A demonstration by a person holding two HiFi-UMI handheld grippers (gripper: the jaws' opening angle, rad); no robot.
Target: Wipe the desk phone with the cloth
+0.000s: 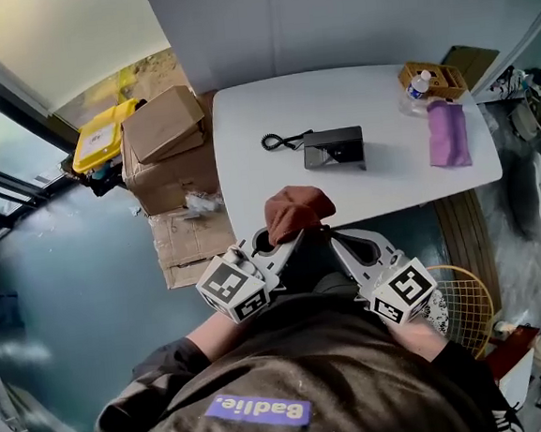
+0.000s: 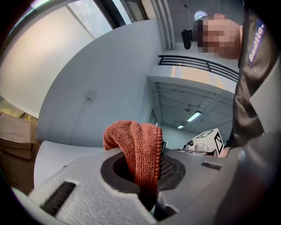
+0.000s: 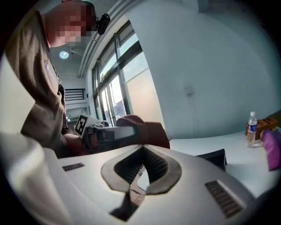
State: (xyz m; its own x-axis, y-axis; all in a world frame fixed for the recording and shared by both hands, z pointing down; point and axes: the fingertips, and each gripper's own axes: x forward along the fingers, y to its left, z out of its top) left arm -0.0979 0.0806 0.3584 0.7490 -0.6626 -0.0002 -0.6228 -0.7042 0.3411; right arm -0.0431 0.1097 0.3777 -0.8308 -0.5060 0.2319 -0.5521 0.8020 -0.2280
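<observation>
The black desk phone (image 1: 333, 146) lies on the white table (image 1: 390, 183), its coiled cord (image 1: 278, 142) off to its left. The right gripper view catches a corner of the phone (image 3: 214, 158). A rust-red cloth (image 1: 296, 210) is bunched over the table's near edge, short of the phone. My left gripper (image 1: 287, 241) is shut on that cloth (image 2: 134, 147), which stands up in a fold between its jaws (image 2: 142, 170). My right gripper (image 1: 335, 242) sits just to the right of it, shut with nothing in it (image 3: 142, 149), and sees the cloth (image 3: 147, 132) beside it.
A purple cloth (image 1: 448, 134), a water bottle (image 1: 417, 86) and a small wooden box (image 1: 435, 77) occupy the table's right end. Cardboard boxes (image 1: 162, 135) and a yellow bin (image 1: 102, 137) stand left of the table. A racket (image 1: 462, 308) lies on the floor at right.
</observation>
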